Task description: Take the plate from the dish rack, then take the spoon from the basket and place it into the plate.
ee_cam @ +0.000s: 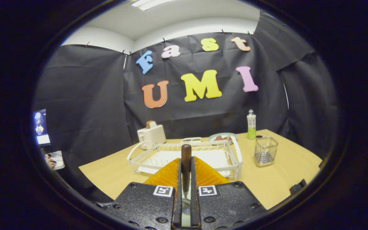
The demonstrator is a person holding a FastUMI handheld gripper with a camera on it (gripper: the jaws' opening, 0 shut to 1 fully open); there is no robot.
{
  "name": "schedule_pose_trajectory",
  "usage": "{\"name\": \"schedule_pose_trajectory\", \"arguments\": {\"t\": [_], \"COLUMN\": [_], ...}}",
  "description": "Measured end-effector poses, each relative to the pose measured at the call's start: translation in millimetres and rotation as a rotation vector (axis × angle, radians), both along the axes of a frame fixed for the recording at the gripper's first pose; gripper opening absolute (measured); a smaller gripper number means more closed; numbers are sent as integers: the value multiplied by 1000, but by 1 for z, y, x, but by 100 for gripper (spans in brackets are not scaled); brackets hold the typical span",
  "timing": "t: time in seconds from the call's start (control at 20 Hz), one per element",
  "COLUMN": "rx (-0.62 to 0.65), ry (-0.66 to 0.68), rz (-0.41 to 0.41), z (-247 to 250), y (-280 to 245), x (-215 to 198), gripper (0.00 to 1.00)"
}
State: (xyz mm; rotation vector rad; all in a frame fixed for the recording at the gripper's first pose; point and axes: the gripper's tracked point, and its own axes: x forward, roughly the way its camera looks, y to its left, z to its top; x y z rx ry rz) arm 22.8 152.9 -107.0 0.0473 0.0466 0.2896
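Spoon [186, 166] sits clamped between the tongs [186, 188], handle up, above an orange plate [203, 174] lying near the emptied dish rack [235, 153]. Judging so, only lowering it in remains; the basket [265, 155] stands right on the tabletop [286, 179].

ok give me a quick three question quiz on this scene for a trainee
1. True or false: the gripper is shut on the spoon.
2. Which thing stands nearest the green bottle? A) toaster B) wire basket C) monitor
3. Fill in: the orange plate lies just ahead of the fingers, in front of the white dish ____.

Key
1. True: both fingers press on the spoon, its brown handle sticking up.
2. B
3. rack
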Motion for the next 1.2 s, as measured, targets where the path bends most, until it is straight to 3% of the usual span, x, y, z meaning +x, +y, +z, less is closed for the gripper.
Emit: {"name": "schedule_pose_trajectory", "arguments": {"t": [0.35, 0.7, 0.8, 1.05, 1.2], "rx": [-20, 22, 30, 70, 61], "ry": [-69, -32, -20, 18, 31], "rz": [-75, -169, -167, -187, -212], "z": [-7, -14, -11, -6, -6], "y": [-34, -82, -89, -113, -120], "x": [-2, 5, 7, 9, 8], "gripper": [20, 28, 37, 81, 92]}}
